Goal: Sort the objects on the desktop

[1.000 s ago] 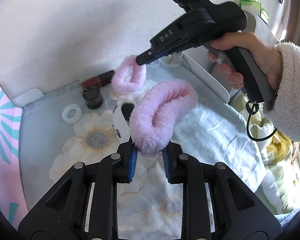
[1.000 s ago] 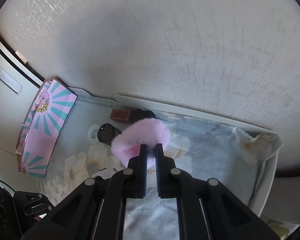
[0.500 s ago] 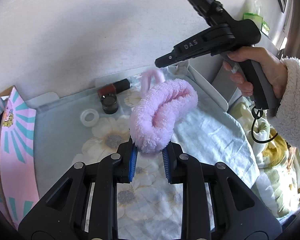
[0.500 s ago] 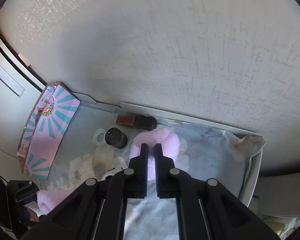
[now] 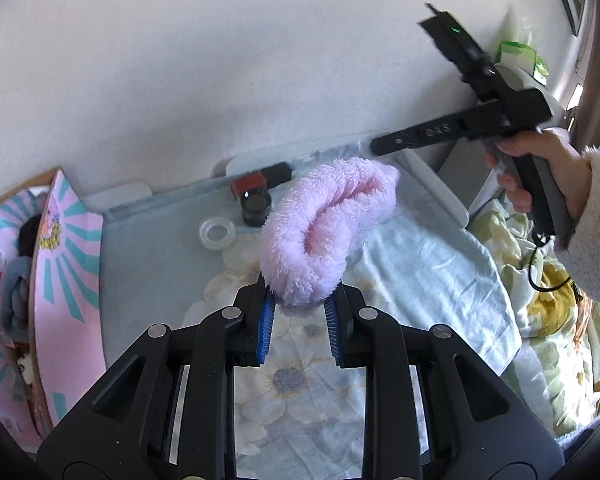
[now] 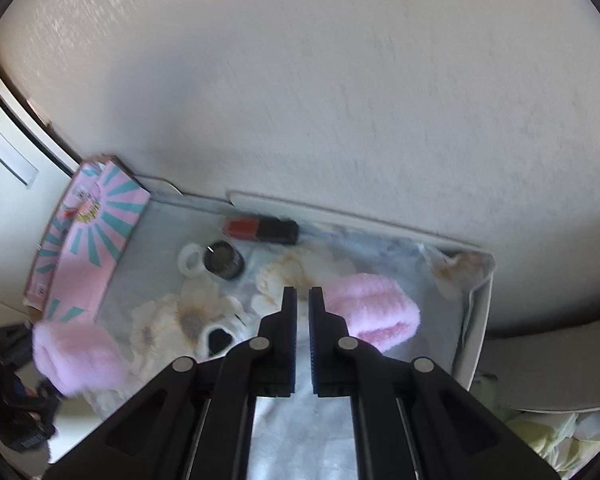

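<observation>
pinching a fluffy pink cuff (image 5: 324, 232) in left tool (image 5: 300, 316); right tool (image 6: 302, 292) nearly pressed together, empty; shallow grip risking slip.

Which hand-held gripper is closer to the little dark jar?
Probably left, though it's close. The left hand-held gripper, clamping a pink fuzzy band, hovers just in front of the dark jar. The right hand-held gripper hangs raised toward the tray's right end.

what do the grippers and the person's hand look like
Both grippers, left and right, are black with silver pivot bolts and blue ribbed pads. The right one has a grey pistol handle, white lettering, a black cable, a green light. The hand is bare, sleeve fluffy cream.
</observation>
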`<action>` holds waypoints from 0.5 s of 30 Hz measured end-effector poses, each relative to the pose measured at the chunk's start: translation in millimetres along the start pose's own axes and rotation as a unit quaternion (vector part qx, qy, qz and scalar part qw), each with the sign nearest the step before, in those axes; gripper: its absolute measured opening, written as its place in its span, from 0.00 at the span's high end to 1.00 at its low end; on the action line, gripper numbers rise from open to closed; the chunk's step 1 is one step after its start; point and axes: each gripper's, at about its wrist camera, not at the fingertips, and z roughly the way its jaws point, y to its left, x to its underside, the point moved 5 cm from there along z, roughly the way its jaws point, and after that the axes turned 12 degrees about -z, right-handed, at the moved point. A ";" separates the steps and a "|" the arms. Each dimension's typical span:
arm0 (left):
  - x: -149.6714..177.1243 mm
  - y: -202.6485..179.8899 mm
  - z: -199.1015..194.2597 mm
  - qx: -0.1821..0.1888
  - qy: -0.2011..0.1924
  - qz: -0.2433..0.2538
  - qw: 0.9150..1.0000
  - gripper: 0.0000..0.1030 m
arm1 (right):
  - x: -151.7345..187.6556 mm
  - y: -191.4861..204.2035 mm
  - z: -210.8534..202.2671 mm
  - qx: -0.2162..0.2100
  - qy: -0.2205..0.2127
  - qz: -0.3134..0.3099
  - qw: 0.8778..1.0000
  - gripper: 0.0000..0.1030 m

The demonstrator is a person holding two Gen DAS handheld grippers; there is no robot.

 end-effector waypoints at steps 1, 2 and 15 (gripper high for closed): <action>3.3 4.3 4.9 -0.003 0.005 -0.004 1.000 0.80 | 3.0 -1.3 0.2 0.004 -0.002 -0.001 1.000 0.95; 5.8 6.9 8.9 -0.005 0.008 -0.005 1.000 0.80 | 6.8 -1.9 1.1 0.005 -0.006 -0.003 1.000 0.95; 33.0 31.1 57.9 -0.057 0.000 -0.006 0.998 0.05 | 43.8 -24.2 22.9 0.011 -0.059 0.048 0.997 0.00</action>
